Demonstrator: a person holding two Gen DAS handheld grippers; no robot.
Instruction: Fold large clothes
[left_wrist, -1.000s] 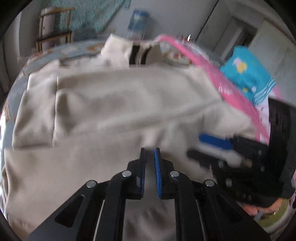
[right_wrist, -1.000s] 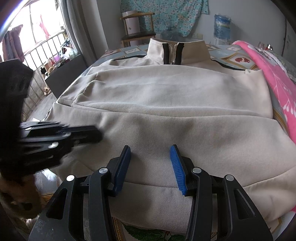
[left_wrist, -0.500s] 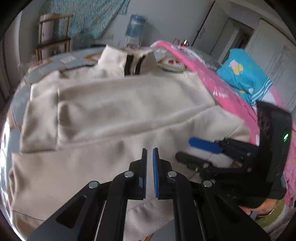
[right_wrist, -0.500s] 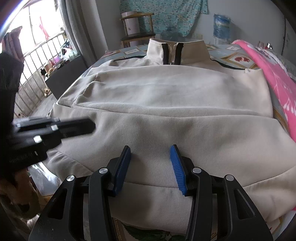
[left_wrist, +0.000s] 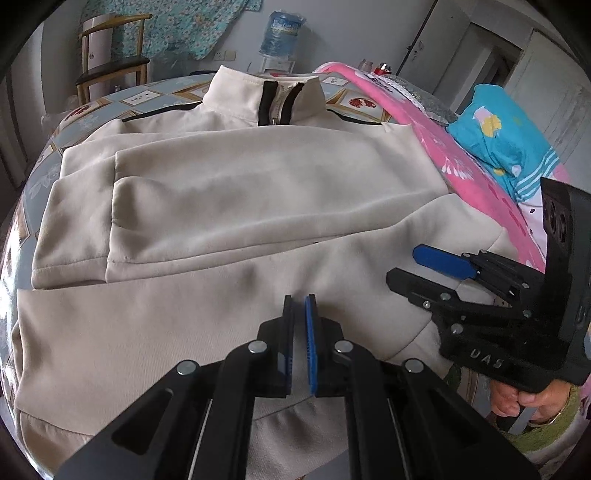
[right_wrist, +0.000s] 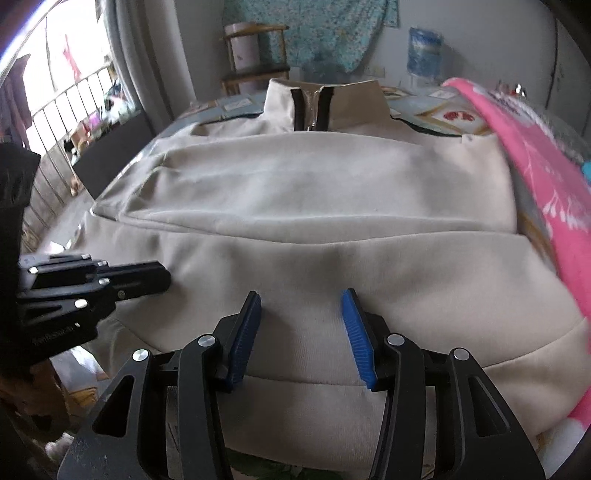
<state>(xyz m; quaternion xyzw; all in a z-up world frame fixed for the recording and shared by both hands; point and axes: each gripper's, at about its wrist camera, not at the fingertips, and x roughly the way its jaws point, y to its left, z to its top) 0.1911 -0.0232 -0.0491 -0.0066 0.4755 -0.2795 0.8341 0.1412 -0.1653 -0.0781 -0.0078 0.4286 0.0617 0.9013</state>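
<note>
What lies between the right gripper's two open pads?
Only the cream jacket's lower body fabric shows between the right gripper's spread pads, unpinched. The right wrist view shows this; nothing else sits in the gap.

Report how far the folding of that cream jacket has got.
Done: both sleeves of the cream jacket lie folded across its chest. In hand: nothing; the left gripper is shut and empty, the right gripper open over the hem. Left: probably bringing the hem up toward the collar.

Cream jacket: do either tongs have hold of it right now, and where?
Nothing is held. Left tongs are shut and empty above the cream jacket; right tongs are open over its hem.
</note>
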